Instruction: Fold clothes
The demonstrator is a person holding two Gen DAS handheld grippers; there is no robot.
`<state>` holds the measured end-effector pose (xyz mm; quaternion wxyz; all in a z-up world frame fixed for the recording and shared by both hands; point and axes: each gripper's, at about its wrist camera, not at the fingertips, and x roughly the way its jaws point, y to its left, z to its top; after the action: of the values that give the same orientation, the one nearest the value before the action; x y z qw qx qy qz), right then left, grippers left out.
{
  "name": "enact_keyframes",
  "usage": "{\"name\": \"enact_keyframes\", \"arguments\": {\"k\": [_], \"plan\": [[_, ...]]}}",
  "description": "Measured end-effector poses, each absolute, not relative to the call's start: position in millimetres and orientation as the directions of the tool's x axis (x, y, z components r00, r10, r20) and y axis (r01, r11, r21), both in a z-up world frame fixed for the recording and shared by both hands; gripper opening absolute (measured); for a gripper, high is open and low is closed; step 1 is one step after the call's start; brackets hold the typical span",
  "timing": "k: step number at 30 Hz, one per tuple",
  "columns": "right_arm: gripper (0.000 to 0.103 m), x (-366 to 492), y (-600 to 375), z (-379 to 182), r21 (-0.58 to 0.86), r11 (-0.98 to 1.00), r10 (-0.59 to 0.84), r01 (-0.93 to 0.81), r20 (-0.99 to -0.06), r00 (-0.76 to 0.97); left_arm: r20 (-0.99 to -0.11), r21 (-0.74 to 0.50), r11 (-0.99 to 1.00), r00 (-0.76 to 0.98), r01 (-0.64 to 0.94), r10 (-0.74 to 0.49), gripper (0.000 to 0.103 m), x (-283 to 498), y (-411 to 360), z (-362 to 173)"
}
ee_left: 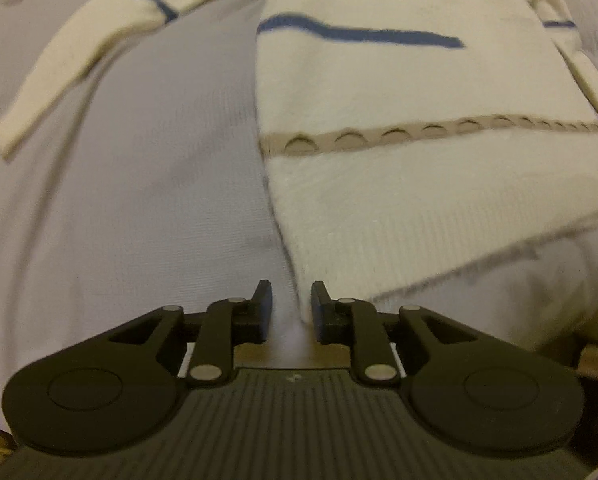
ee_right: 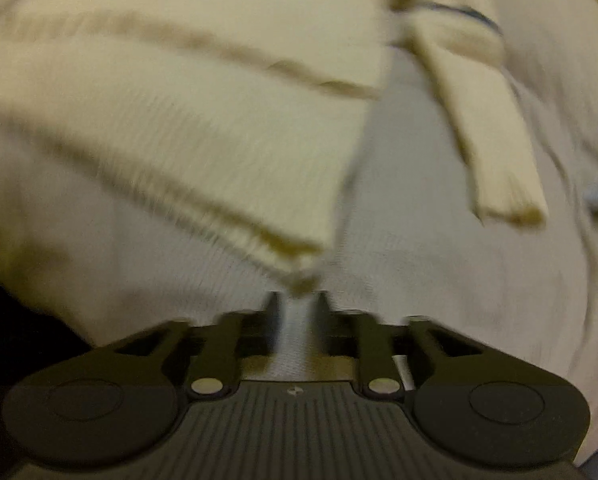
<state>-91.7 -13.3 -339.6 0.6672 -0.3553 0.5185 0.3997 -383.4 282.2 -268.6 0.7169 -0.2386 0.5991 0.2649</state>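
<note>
Left gripper (ee_left: 292,308) over the near-left hem corner of a cream knit sweater (ee_left: 399,184), jaws parted a narrow way, pale cloth showing in the gap but no pad seen pressing on it. Right gripper (ee_right: 298,312) likewise a little apart and empty, poised just short of the sweater's other hem corner (ee_right: 303,276), that view smeared with blur.

Spread face-up across a pale grey bedcover (ee_left: 139,168), hem toward the near edge, body running away toward the far edge. One sleeve (ee_left: 71,64) flung out toward the far-left corner of the cover, the other sleeve (ee_right: 483,120) lying down the right side, cuff free of the body. Blue stripe (ee_left: 359,34) and tan scalloped band (ee_left: 419,132) crossing the chest.

Judged soft, limp and fairly light, with fuzzy knit likely to cling to the cover and stretch rather than slide. No stiffness to carry a fold: bound to sag between two holds. Best taken at the ribbed hem corners, doubled and firmer there, both layers pinched together; cuffs the likely holds for the sleeves. Little risk of breakage, some of snagging or pulling the knit askew.

No containers in sight, nothing held in any.
</note>
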Motion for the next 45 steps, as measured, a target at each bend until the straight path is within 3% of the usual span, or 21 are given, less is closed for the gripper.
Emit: {"name": "enact_keyframes", "arguments": {"k": [6,10,14,15,16,22,26,30,34,36,37,41,44,45], "plan": [[0.037,5,-61,-316,0.256,0.843,0.372,-0.473,-0.913,0.169,-0.94,-0.1,0.782,0.316,-0.615,0.129,0.017,-331,280,-240],[0.037,60,-101,-338,0.502,0.859,0.509,-0.097,-0.822,0.253,-0.927,-0.152,0.769,0.359,-0.621,0.106,0.019,-293,281,-262],[0.046,92,-108,-380,0.564,0.822,0.524,0.08,-0.803,0.286,-0.932,-0.186,0.736,0.353,-0.65,0.076,0.019,-269,289,-288],[0.026,99,-104,-387,0.576,0.812,0.533,0.098,-0.799,0.28,-0.931,-0.191,0.736,0.357,-0.649,0.073,0.019,-268,291,-287],[0.006,106,-97,-387,0.573,0.815,0.533,0.087,-0.8,0.275,-0.93,-0.196,0.736,0.36,-0.648,0.07,0.019,-267,292,-286],[0.005,141,-70,-264,0.446,0.835,0.55,-0.323,-0.691,0.468,-0.921,-0.223,0.758,0.388,-0.613,0.043,0.019,-259,293,-275],[0.005,194,-89,-204,0.302,0.875,0.48,-0.379,-0.64,0.6,-0.921,-0.238,0.786,0.389,-0.571,0.004,0.019,-247,282,-280],[0.005,233,-105,-222,0.176,0.928,0.352,-0.327,-0.703,0.618,-0.917,-0.272,0.825,0.393,-0.496,-0.065,0.019,-232,258,-288],[0.006,257,-109,-292,0.091,0.97,0.2,-0.225,-0.823,0.531,-0.921,-0.251,0.88,0.378,-0.402,-0.091,0.021,-217,228,-292],[0.047,257,-108,-312,0.047,0.986,0.122,-0.157,-0.848,0.516,-0.922,-0.252,0.881,0.377,-0.4,-0.092,0.026,-218,223,-292],[0.052,252,-108,-315,0.036,0.992,0.096,-0.122,-0.847,0.523,-0.923,-0.253,0.877,0.373,-0.409,-0.093,0.028,-220,223,-293],[0.051,191,-117,-296,0.179,0.972,0.233,-0.151,-0.814,0.532,-0.933,-0.252,0.846,0.35,-0.471,-0.083,0.028,-230,233,-297],[0.048,136,-118,-312,0.411,0.89,0.454,-0.198,-0.844,0.287,-0.935,-0.253,0.827,0.346,-0.503,-0.075,0.028,-235,241,-296],[0.038,116,-117,-324,0.485,0.856,0.513,-0.178,-0.838,0.186,-0.935,-0.253,0.822,0.347,-0.51,-0.072,0.028,-236,243,-296]]}}
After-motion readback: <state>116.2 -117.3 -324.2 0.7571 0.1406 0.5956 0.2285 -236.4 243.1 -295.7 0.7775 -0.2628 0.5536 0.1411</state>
